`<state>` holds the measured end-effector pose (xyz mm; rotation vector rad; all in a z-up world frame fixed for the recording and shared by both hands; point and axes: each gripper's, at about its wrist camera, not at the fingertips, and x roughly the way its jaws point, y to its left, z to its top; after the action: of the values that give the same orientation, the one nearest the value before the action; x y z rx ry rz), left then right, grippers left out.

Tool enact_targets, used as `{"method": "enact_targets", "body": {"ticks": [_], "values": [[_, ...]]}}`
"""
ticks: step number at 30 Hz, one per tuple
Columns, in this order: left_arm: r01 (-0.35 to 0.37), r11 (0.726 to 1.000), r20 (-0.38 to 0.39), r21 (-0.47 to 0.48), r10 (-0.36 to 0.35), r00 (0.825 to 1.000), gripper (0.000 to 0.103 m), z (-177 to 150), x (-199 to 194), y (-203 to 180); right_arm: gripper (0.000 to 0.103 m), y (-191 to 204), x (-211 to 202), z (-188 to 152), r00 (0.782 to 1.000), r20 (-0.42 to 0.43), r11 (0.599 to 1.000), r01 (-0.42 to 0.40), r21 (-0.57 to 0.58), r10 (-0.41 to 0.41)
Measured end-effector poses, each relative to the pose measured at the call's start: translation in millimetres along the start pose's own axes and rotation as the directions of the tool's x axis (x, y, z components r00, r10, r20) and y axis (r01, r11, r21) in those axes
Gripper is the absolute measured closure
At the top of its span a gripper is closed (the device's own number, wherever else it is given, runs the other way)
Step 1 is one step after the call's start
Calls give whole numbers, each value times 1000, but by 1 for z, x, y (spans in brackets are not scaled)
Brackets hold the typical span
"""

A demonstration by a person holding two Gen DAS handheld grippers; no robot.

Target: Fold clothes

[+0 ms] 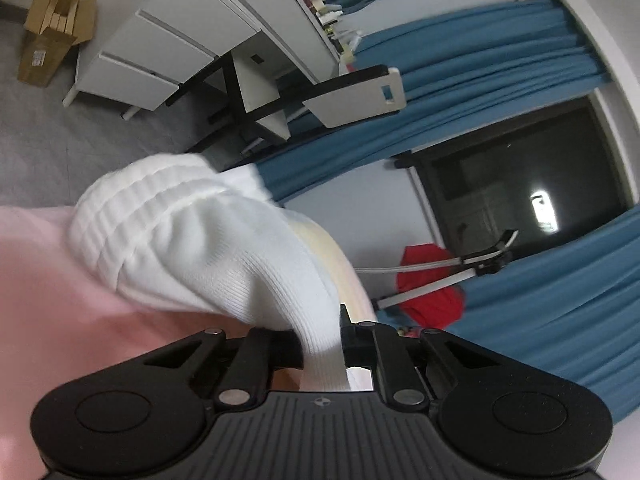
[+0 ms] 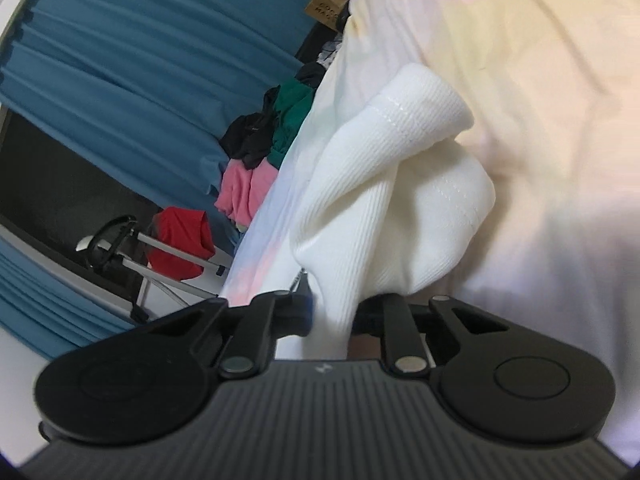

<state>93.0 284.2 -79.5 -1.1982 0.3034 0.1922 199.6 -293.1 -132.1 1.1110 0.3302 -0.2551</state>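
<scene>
I have the left hand-held gripper [image 1: 322,346] clamped on a white ribbed knit garment [image 1: 208,248], which bunches just ahead of its jaws over a pale pink and yellow bedsheet [image 1: 48,280]. My right hand-held gripper [image 2: 332,320] is likewise pinched on that white fabric, which rises crumpled in front of it. I judge the folding barely begun: both edges are gripped, but no neat fold shows yet.
</scene>
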Motion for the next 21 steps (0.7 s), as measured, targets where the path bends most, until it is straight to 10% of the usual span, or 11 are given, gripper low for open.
{"method": "enact_targets", "body": {"ticks": [17,21], "values": [[-175,983,-151,-58,164,975,85,-10,-128,51,84,-73,-81,-6,990,-130,969,91,231,-62],[-243,967,-105,78,250,962,42,-16,-143,36,79,-68,-79,-9,989,-128,969,105,223,-77]]}}
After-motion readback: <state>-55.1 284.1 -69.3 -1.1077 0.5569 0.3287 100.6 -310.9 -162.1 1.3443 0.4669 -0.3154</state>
